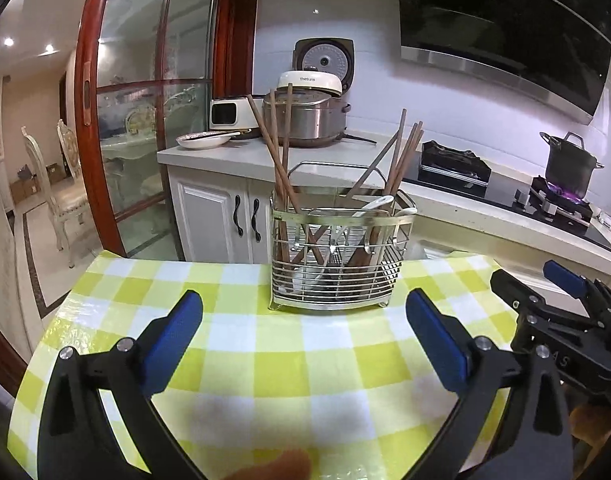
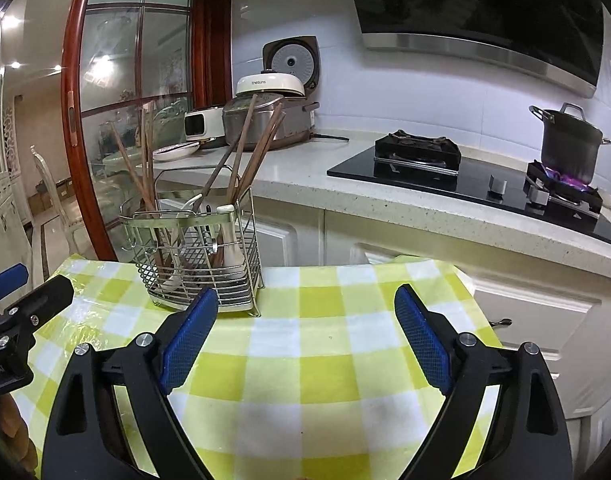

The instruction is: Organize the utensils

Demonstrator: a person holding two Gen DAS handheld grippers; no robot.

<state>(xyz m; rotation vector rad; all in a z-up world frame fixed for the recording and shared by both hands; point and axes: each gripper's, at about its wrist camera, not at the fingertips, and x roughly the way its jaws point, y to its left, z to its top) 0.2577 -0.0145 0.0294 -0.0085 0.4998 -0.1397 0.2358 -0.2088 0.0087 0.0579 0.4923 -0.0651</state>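
Both claws tilt down over the table (image 1: pixel 265 360), the left claw (image 1: pixel 305 312) and right claw (image 2: pixel 307 308) gaping wide, empty. The wire utensil basket (image 1: pixel 337 264) stands just ahead of the left claw, left of the right claw.

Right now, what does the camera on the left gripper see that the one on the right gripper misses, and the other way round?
Only the left wrist view shows the dark curved handles on the white cupboard doors under the far counter, and the rack's front face-on. Only the right wrist view shows the small dark cupboard knob beyond the table's right edge. Both show the wire utensil rack holding chopsticks and a white spoon, the green checked tablecloth, the rice cooker and the pot over a lit burner. Each also catches the other gripper; left gripper and right gripper are both open and empty.
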